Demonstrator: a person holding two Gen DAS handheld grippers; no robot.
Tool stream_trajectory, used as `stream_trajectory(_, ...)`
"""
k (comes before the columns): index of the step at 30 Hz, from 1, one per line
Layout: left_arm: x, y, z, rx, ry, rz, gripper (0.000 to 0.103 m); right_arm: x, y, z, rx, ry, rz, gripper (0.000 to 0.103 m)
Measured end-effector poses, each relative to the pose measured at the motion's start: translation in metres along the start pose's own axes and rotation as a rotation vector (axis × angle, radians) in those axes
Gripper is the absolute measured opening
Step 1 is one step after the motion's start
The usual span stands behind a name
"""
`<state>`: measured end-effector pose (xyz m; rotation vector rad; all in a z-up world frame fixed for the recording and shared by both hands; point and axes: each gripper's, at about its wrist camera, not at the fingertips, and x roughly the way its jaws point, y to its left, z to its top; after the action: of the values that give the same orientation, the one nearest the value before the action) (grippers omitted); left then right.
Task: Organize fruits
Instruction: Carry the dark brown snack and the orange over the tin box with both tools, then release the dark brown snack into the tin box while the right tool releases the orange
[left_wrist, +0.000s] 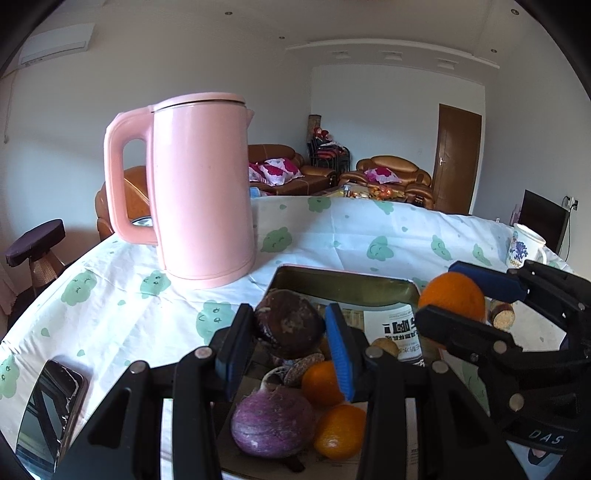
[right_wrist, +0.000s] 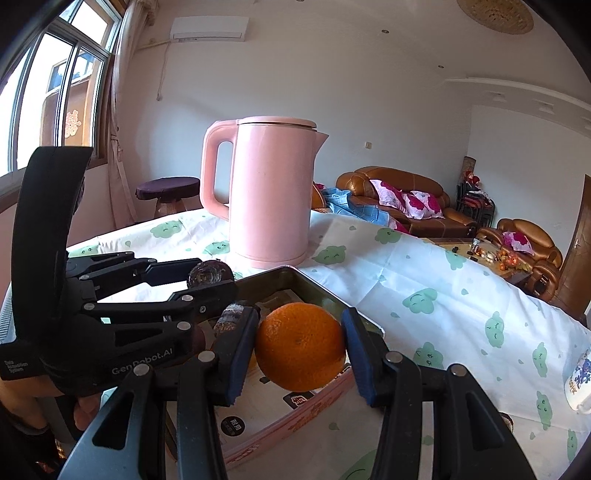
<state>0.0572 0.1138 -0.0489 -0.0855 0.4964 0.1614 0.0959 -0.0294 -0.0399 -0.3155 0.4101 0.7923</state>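
Right gripper clamped the orange above the tin. Left gripper pinched a dark purple fruit, nearer the kettle.

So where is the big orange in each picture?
Left wrist view: the big orange is far right, held in the right tongs.
Right wrist view: the big orange is centre, low, between the tongs' blue pads over the tin box.
Shared landmark: the pink kettle, behind the box.
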Motion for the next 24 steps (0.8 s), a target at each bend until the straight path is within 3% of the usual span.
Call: stream_trajectory(24, 0.019, 0.008, 0.000, 0.000, 0.086, -0.015, 0.042, 0.030, 0.009, -0.010, -0.003, 0.097, 0.047, 0.049)
